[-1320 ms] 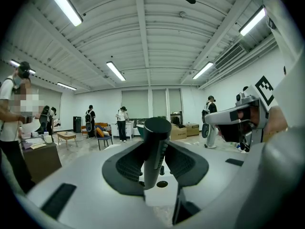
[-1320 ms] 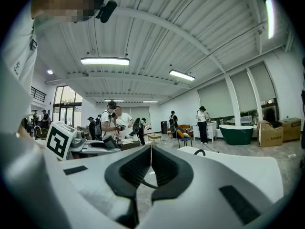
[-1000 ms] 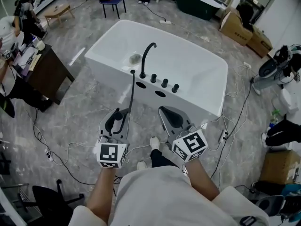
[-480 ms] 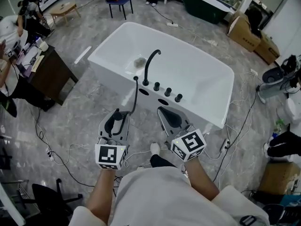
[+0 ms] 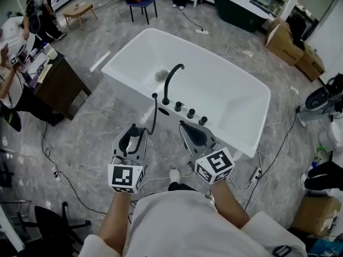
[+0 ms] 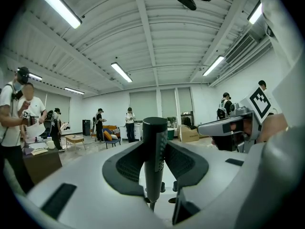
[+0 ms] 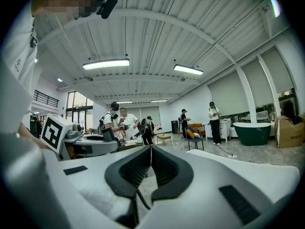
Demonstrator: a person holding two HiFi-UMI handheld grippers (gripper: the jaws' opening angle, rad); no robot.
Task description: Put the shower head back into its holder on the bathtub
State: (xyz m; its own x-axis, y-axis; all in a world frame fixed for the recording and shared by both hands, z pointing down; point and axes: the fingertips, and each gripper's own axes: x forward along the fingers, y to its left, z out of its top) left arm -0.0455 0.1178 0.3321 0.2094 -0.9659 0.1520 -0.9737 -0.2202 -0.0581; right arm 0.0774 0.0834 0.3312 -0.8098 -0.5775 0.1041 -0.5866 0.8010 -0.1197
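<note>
- Left gripper (image 5: 130, 141): jaws pinch the dark handle of the shower head (image 5: 133, 138), which stands upright between the pads, short of the tub.
- Hose (image 5: 154, 110) runs from the handle towards 1 o'clock and meets the deck of the bathtub (image 5: 241, 79) beside the spout (image 5: 171, 81).
- Dark opening (image 5: 164, 111) on the near deck, at 1 o'clock from the left gripper: probably the holder. It is empty.
- Right gripper (image 5: 188, 128): jaws pressed together, nothing between them, level with the left gripper and at its 3 o'clock.
- Step in hand (judged): carrying the shower head up to the tub, not yet inserting.
- Next move calls for closing in towards 1 o'clock, then lowering the handle into the opening without the hose bunching.
- Against a second ago: the tub sits nearer the grippers in the head view. The left grip is unchanged.
</note>
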